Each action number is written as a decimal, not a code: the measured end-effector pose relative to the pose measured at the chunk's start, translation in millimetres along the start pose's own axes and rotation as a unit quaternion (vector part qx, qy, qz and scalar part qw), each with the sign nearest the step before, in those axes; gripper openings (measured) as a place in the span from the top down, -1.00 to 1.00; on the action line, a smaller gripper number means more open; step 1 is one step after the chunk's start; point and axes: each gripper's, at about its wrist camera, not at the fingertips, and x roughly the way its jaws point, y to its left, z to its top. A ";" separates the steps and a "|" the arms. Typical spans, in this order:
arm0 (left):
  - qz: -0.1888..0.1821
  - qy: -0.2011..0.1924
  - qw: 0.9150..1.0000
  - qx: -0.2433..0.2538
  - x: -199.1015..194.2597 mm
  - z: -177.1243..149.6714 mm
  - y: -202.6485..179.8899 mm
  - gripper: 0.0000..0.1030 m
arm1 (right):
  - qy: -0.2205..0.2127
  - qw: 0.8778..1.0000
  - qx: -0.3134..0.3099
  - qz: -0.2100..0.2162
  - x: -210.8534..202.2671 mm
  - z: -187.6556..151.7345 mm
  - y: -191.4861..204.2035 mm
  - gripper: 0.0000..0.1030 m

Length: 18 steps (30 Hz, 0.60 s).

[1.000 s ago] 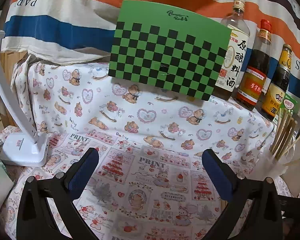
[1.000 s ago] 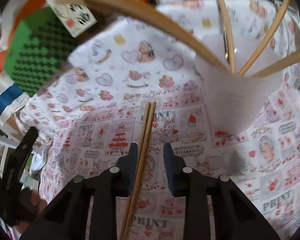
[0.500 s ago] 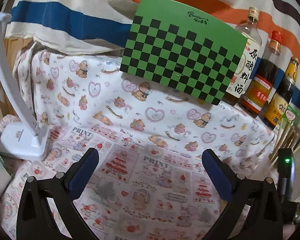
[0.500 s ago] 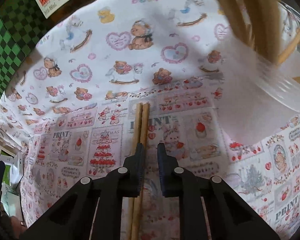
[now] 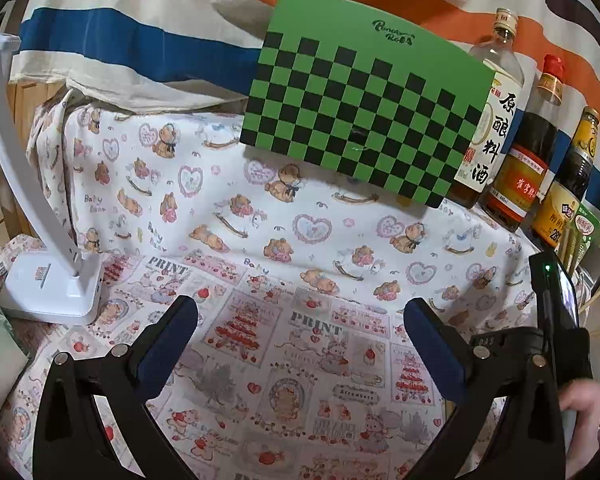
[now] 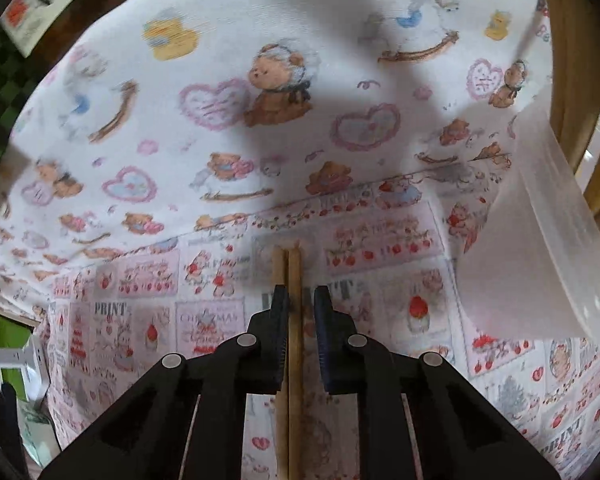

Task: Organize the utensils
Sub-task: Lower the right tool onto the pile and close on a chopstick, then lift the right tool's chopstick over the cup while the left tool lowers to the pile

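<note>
Starting at 9 o'clock: got the left gripper (image 5: 300, 308) gaping wide over the printed cloth (image 5: 260, 240), nothing between the pads, basically parked. Over at 3 o'clock of that view, spotted a black device with a green light (image 5: 556, 308) plus a hand (image 5: 580, 400), neither there a second ago. Probably the other rig sliding in, now blocking that corner.

On to the right wrist view: just been closing the right gripper (image 6: 301, 294) around the pair of chopsticks (image 6: 294, 264) lying on the cloth dead centre, pointing to 12. Not clamped yet, with a sliver of gap left at the right pad. Looks like pickup next, then off to the white cup (image 6: 540, 240) at 3 o'clock.

Can't see the chopsticks' near ends under the fingers. Cup rim cut off, lots of blur.
</note>
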 end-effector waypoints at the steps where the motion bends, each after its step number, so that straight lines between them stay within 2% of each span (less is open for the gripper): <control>1: 0.001 0.001 1.000 0.000 0.3 0.2 0.2 -0.98 | 0.003 1.000 0.001 0.001 -1.1 1.1 -2.1 0.70; 5: 0.008 0.008 1.000 0.003 2.8 0.2 0.6 -0.98 | 0.010 1.000 0.008 0.007 -1.6 3.0 -5.3 0.70; 9: 0.011 0.008 1.000 0.002 3.4 0.5 0.2 -0.98 | 0.013 1.000 -0.014 0.001 -0.7 -3.2 -6.1 0.70; 16: 0.013 0.014 1.000 0.000 6.6 0.1 1.4 -0.98 | -0.004 0.997 -0.064 -0.045 1.7 -11.0 15.0 0.71; 18: 0.012 0.017 1.000 0.004 7.6 -0.5 -0.5 -0.98 | -0.007 0.997 -0.060 -0.046 1.0 -13.4 15.9 0.80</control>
